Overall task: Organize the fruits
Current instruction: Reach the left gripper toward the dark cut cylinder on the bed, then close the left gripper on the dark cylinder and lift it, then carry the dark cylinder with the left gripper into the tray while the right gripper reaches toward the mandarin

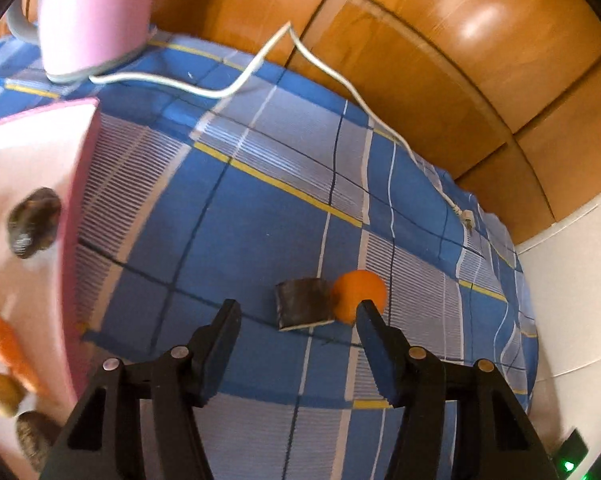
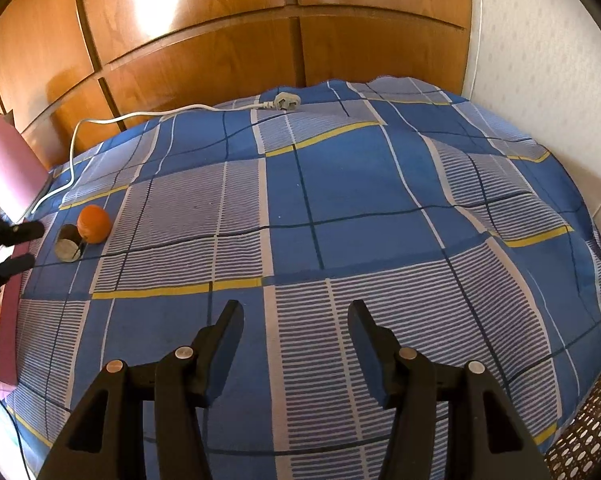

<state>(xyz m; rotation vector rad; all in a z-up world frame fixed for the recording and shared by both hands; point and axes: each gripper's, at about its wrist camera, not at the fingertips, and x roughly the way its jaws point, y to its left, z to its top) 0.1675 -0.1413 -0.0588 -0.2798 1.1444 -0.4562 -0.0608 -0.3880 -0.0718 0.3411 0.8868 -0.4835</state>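
Parted over blue checked cloth (image 1: pixel 260 216), left gripper (image 1: pixel 296 312) – nothing clasped, orange (image 1: pixel 354 292) touching dark block (image 1: pixel 302 304) just past its fingertips at one o'clock. Right gripper (image 2: pixel 294 314) half-spread and bare too – orange (image 2: pixel 94 223) far off at ten o'clock. Pink bin (image 1: pixel 24 168) at nine o'clock, holding carrot (image 1: pixel 8 350).

A bed (image 2: pixel 340 184) covered in a blue, white and yellow checked sheet is seen. In the left wrist view an orange (image 1: pixel 358 294) lies at about four o'clock from the centre, touching a small dark cylindrical can (image 1: pixel 302 304) tipped on its side at its nine o'clock. A white cable (image 1: pixel 236 80) runs along the twelve o'clock edge, its plug (image 2: pixel 286 101) lying on the sheet. A pink box (image 1: pixel 72 240) rests at nine o'clock.
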